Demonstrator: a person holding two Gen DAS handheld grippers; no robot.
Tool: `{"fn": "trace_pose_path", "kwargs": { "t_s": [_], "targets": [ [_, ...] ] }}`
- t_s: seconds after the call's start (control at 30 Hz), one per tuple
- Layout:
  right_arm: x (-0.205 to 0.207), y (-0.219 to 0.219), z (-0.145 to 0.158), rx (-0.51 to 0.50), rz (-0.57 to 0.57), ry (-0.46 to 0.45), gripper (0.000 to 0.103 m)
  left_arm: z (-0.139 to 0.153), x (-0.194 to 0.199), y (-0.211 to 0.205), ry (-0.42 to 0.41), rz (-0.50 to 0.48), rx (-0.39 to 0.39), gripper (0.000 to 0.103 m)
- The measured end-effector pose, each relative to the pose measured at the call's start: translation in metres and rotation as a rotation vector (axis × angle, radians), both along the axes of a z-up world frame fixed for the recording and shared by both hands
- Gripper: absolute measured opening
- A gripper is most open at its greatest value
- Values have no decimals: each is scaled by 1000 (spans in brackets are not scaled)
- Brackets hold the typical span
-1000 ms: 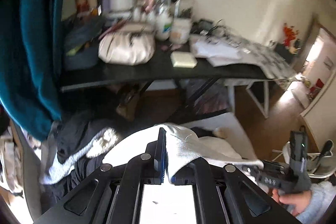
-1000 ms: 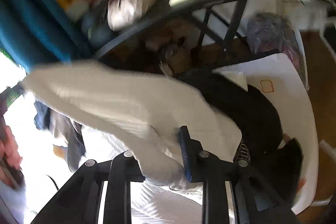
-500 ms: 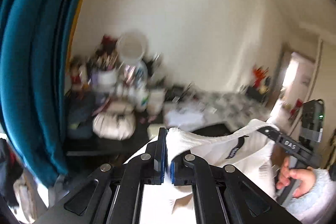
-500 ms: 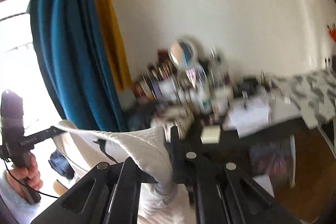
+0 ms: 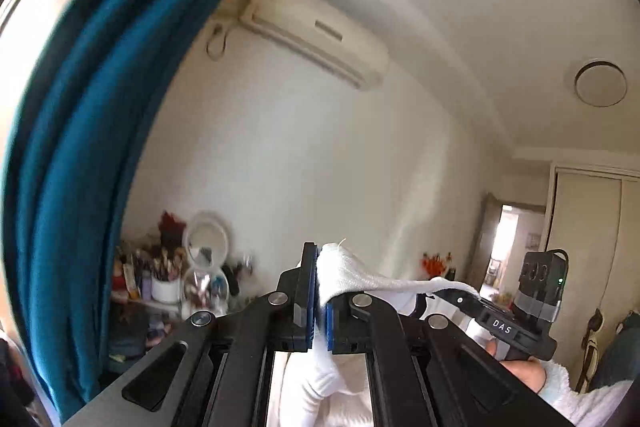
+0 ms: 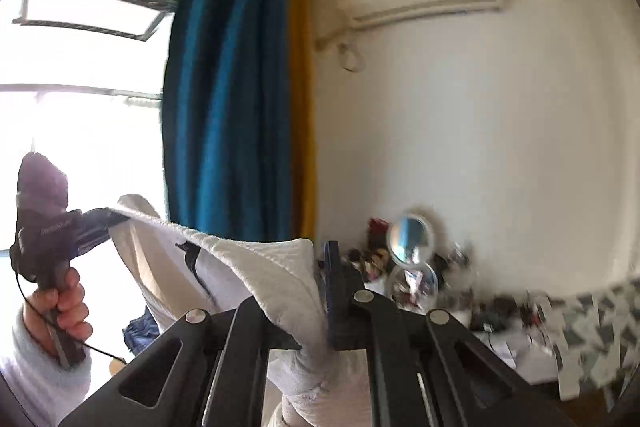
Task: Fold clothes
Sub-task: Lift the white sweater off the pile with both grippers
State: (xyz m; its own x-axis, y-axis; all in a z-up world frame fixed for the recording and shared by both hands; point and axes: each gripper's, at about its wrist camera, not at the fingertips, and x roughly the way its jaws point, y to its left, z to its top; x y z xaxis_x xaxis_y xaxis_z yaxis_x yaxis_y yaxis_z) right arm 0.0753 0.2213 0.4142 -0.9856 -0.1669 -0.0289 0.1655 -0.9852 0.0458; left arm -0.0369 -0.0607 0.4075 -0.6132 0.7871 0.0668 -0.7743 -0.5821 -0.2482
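1. We hold a white garment (image 6: 256,259) up in the air between both grippers, its top edge stretched from one to the other and the rest hanging below out of view.
2. Left gripper (image 5: 318,291): jaws closed tight, a bunched corner of white cloth pinched between the blue pads.
3. Right gripper (image 6: 320,291): jaws clamped on the other corner, with thick textured fabric folded over the left finger.
4. Handling, our guess: light, soft, limp knit. It sags between the grips and drapes rather than keeping shape. Not fragile, and the textured weave looks grippy, so slip risk seems low while the jaws are clamped.
5. Best hold looks like the two top corners or shoulders, as now, so the body hangs flat. A dark mark (image 6: 192,255) sits near the top edge.
6. Pose: both grippers point about level toward the wall, raised high, with the air conditioner (image 5: 316,31) and blue curtain (image 6: 224,87) ahead.
7. In the right wrist view, the left hand (image 6: 60,307) grips its handle, in a fuzzy pale sleeve.
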Motion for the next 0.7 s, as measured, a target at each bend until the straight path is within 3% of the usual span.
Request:
{"fn": "trace_pose_path", "kwargs": {
  "t_s": [0.07,0.13,0.23,0.3,0.4,0.47,0.57,0.63,0.67,0.7],
  "targets": [
    [4,-14,2,34,32,-3,6,1,13,-11,15,34,-11,2],
    [1,-22,-3,51,52,-16,6,-10,15,-16,-22,66,-43,3],
    [-26,-21,-39,13,111,-139,6,-53,0,-18,-132,139,-111,3],
    [-48,-19,-74,-14,136,-238,7,-100,-16,-15,-241,201,-172,3],
    [-93,-19,-161,-41,161,-450,7,-182,-42,-8,-406,284,-278,3],
    [-118,-17,-238,-68,164,-590,7,-229,-54,-5,-512,304,-320,3],
    [-139,-11,-329,-125,152,-748,16,-280,-59,4,-600,332,-400,3],
    [-145,-3,-379,-191,136,-839,41,-299,-55,9,-608,353,-454,3],
    [-148,1,-404,-224,128,-884,72,-305,-56,10,-616,357,-469,3],
    [-145,5,-417,-251,101,-909,95,-309,-57,11,-622,359,-477,3]
  ]
}}
